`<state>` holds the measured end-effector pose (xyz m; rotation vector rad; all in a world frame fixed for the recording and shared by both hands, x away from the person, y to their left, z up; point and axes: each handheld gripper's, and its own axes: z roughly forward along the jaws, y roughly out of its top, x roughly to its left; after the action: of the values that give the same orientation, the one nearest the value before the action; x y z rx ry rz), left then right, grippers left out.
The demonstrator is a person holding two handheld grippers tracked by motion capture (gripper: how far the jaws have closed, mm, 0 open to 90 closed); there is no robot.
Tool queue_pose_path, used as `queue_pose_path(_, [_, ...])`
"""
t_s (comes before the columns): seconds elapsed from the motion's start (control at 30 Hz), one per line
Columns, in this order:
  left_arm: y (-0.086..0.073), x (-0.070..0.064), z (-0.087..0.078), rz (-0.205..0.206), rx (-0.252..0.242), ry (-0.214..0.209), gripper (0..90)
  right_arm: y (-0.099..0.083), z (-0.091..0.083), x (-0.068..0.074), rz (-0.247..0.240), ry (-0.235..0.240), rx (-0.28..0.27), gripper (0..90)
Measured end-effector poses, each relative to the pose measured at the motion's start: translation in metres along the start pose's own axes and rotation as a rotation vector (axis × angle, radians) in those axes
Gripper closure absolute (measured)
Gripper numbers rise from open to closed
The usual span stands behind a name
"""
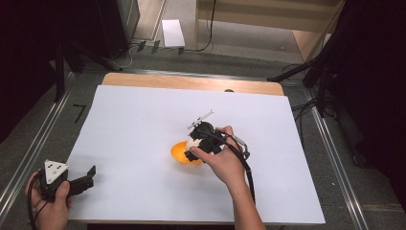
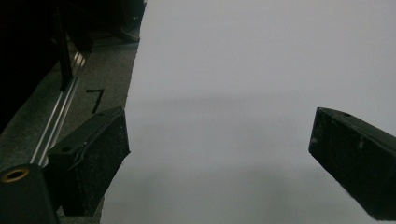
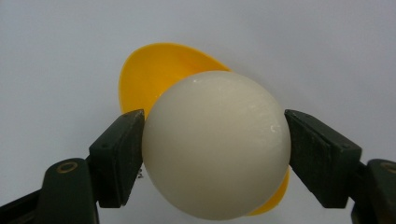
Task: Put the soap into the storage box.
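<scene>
The egg (image 3: 215, 144) is a smooth, glossy cream-white thing, pretty much round from this angle, pinched between both jaws of the right gripper (image 3: 215, 151), right over a bright yellow bowl (image 3: 159, 74) near the middle of the white sheet (image 1: 143, 120). The left gripper (image 2: 219, 154) sits spread wide and holding nothing by the sheet's near-left corner.
</scene>
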<state>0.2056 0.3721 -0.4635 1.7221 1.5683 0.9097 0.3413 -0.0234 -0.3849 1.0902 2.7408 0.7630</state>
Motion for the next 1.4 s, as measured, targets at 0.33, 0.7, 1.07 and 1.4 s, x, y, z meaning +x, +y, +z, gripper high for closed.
queue_pose_path(0.33, [0.000, 0.000, 0.000, 0.000, 0.001, 0.000, 5.5, 0.002, 0.007, 0.003, 0.023, 0.003, 0.013, 24.3])
queue_pose_path(0.7, [0.000, 0.000, 0.000, -0.002, 0.001, -0.001, 5.6, 0.002, 0.014, 0.002, 0.040, 0.003, 0.027, 24.3])
queue_pose_path(1.07, [0.000, 0.000, 0.000, 0.000, 0.001, -0.001, 5.6, 0.000, 0.019, 0.001, 0.055, 0.007, 0.035, 24.3])
queue_pose_path(1.4, [0.000, 0.000, 0.000, 0.000, 0.001, -0.001, 5.6, 0.000, 0.021, 0.001, 0.057, 0.009, 0.040, 24.2])
